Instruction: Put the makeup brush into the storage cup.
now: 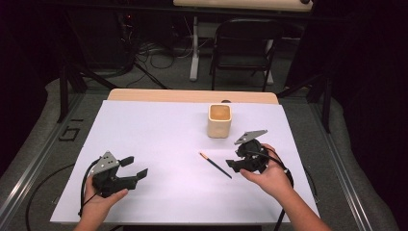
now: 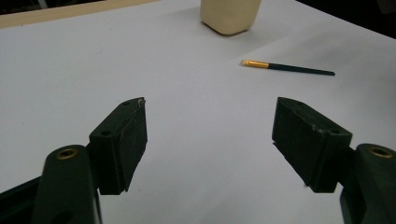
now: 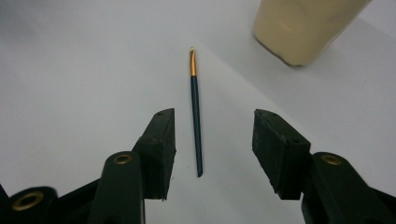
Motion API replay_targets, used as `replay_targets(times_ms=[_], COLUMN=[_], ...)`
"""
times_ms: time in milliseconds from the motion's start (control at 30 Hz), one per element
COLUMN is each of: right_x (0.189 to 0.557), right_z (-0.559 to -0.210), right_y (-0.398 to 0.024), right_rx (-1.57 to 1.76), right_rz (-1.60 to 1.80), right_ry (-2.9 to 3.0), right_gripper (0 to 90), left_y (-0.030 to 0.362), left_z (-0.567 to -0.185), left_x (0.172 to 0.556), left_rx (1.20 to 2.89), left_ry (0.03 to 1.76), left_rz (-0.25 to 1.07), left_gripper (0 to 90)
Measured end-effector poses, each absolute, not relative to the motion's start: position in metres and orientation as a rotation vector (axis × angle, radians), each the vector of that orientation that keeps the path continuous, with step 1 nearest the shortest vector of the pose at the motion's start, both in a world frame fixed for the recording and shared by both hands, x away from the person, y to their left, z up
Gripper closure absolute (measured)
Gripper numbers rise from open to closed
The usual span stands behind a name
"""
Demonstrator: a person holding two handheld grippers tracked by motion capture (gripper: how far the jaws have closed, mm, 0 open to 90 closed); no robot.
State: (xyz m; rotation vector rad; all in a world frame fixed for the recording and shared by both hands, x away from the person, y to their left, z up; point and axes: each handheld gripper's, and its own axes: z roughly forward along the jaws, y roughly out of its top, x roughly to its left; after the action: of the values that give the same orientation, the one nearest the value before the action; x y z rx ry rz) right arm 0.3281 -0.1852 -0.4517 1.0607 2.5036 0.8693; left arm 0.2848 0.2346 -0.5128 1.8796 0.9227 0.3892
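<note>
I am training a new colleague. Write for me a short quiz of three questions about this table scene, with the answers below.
1. True or false: the right gripper is already shut on the pencil.
2. Which thing stands beyond the pencil's gold-banded end? A) a beige cup B) a red bowl C) a glass bottle
3. Fill in: the left gripper is ____, with nothing between its jaws.

Key
1. False: the jaws stand either side of the pencil, apart from it; it lies flat on the white sheet.
2. A
3. open
</note>
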Motion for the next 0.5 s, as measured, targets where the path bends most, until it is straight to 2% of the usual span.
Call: replay_targets(times_ms=[500], right_x=[0.340], right_z=[-0.456], right_y=[-0.177], right_rx=[1.127], right_rz=[0.643], right_ry=[2.674], right_gripper=[51.1], left_y=[0.235], left_z=[-0.514], left_x=[0.286], left_rx=[1.887], left_ry=[0.924], left_rz=[0.384], left_gripper=[27.6])
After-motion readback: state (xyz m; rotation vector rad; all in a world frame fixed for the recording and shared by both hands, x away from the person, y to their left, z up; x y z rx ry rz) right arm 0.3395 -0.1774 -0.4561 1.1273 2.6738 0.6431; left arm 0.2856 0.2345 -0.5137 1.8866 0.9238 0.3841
